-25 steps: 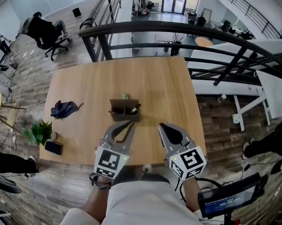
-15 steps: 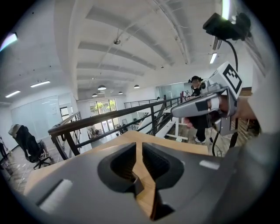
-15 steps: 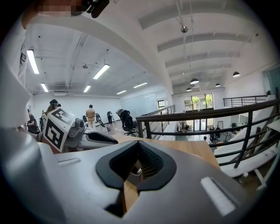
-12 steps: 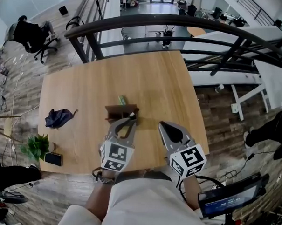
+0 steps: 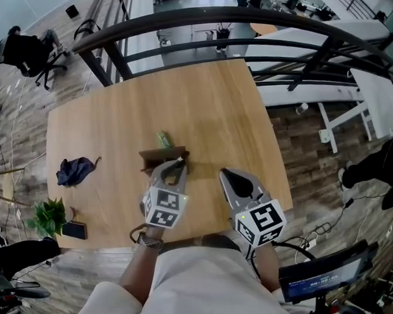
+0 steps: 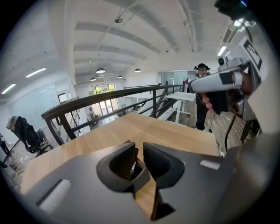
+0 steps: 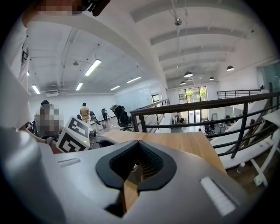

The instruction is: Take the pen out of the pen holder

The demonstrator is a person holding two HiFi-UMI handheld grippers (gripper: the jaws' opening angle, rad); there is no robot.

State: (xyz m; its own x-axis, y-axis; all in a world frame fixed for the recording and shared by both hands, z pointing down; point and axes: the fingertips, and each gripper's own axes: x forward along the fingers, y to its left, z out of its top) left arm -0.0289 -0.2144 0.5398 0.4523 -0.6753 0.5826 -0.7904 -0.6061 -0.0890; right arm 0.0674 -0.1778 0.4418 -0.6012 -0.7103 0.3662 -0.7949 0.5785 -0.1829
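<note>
Since the earlier frame, the left gripper (image 5: pixel 177 164) has advanced from the near table edge to the pen holder (image 5: pixel 159 158), and its tongs have drawn in from wide to narrow. The right gripper (image 5: pixel 225 176) has kept its place beside it, nearer the table's right edge.

Left gripper view: the tongs (image 6: pixel 139 155) stand at a narrow slit, with a thin pale sliver of the pen (image 5: pixel 179 162) between the ribbed pads. Head view: the pen's pale tip shows at the jaw tips, at the right end of the brown pen holder, which stands near the middle of the wooden table (image 5: pixel 201 107).

Right gripper view: the tongs (image 7: pixel 136 144) are closed tip to tip, with nothing between them.

A green item (image 5: pixel 163 139) lies just beyond the holder. A dark cloth (image 5: pixel 73 170) lies well apart, near the left edge.
</note>
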